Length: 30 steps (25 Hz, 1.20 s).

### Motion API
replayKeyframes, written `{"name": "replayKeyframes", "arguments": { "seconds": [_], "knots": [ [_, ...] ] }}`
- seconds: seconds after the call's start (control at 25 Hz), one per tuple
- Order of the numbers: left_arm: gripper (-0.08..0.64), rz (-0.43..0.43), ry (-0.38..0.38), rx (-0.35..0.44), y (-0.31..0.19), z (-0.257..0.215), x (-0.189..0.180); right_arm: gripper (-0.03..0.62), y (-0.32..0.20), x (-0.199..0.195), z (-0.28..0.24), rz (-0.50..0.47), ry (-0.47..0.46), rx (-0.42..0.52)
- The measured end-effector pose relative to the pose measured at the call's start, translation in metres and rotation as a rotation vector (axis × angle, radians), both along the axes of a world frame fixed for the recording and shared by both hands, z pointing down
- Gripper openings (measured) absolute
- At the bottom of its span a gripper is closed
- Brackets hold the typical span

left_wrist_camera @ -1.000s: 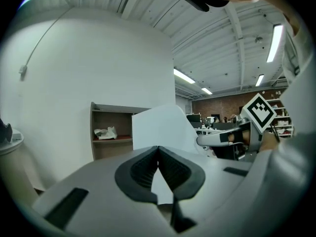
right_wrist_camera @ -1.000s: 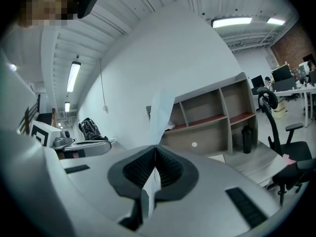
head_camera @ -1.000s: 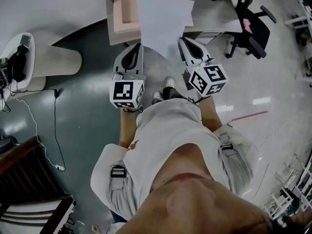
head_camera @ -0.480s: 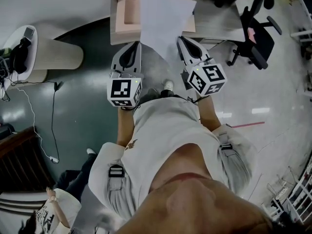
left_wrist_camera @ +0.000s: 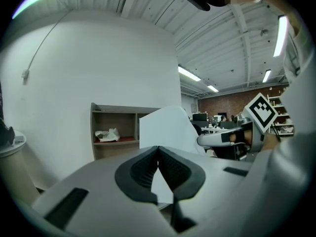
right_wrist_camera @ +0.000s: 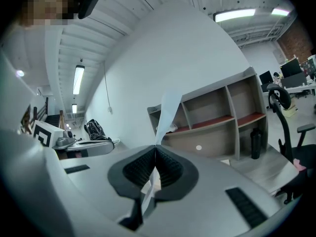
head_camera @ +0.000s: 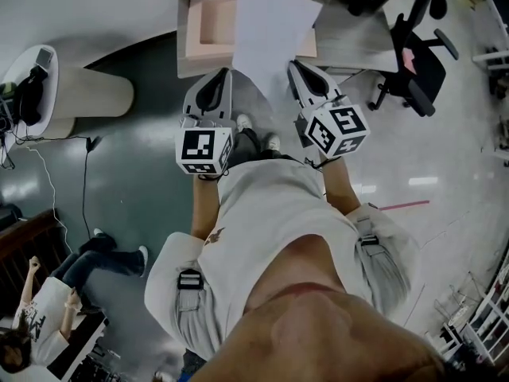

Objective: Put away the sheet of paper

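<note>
Both grippers hold a white sheet of paper [head_camera: 270,26] out in front of me, in the air above the floor. My left gripper [head_camera: 227,75] is shut on its left lower edge and my right gripper [head_camera: 292,64] on its right lower edge. In the left gripper view the sheet [left_wrist_camera: 165,127] rises from the closed jaws [left_wrist_camera: 158,149]. The right gripper view shows the paper [right_wrist_camera: 168,107] edge-on, pinched between the shut pads [right_wrist_camera: 155,151]. A wooden shelf unit [head_camera: 208,22] with open compartments stands straight ahead against the curved white wall.
A black office chair [head_camera: 417,42] stands to the right of the shelf. A round white stand [head_camera: 48,94] with a black bag is at the left, and a cable trails across the floor. Another person [head_camera: 48,309] is at the lower left. A black bottle [right_wrist_camera: 255,143] stands beside the shelf.
Both grippers and the sheet have moved closer to the shelf unit, still gripped the same way. Another person has come into view at the lower left.
</note>
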<state>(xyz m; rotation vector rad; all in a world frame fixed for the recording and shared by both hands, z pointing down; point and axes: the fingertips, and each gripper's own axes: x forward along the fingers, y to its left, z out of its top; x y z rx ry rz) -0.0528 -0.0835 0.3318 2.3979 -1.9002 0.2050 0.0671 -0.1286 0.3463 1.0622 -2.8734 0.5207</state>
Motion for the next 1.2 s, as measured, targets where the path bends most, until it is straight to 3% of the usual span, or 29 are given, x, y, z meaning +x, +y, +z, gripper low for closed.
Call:
{"name": "replayKeyframes", "arguments": {
  "seconds": [0.28, 1.2],
  "knots": [
    [0.021, 0.031, 0.013, 0.008, -0.028, 0.0, -0.013, 0.02, -0.023, -0.015, 0.002, 0.018, 0.017, -0.006],
    [0.021, 0.089, 0.088, -0.015, -0.104, 0.026, -0.112, 0.02, -0.087, -0.114, 0.018, 0.065, 0.112, -0.029]
  ]
}}
